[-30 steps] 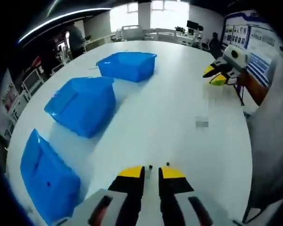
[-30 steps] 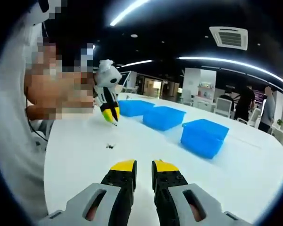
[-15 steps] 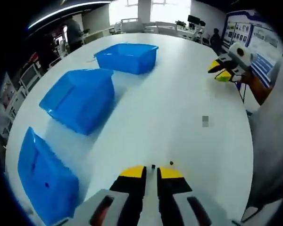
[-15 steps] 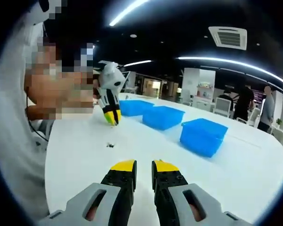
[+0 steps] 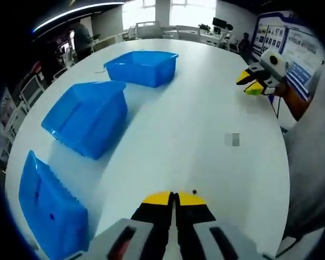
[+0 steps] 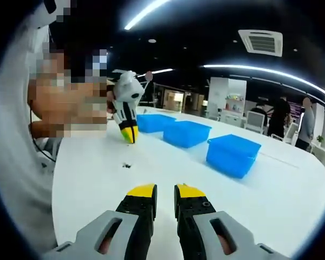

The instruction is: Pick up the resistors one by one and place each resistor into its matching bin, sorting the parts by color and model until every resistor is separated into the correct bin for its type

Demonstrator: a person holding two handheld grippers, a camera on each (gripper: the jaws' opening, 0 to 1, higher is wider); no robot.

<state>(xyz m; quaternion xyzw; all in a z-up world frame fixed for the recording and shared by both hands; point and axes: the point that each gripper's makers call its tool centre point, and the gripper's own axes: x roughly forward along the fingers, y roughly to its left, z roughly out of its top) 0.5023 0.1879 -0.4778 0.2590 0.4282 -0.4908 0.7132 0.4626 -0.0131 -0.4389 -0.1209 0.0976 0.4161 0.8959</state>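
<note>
- In the left gripper view, we see the left gripper (image 5: 175, 198) low over the white table (image 5: 206, 103), its yellow-tipped jaws pressed together; whether they pinch anything we cannot tell.
- A tiny dark resistor (image 5: 194, 191) lies just beside the tips.
- In the right gripper view, the right gripper (image 6: 165, 190) hovers with jaws slightly spread, holding nothing.
- Small dark parts (image 6: 127, 165) rest on the table beyond it.
- Farther off, we see three blue bins (image 6: 233, 155) in a row.
</note>
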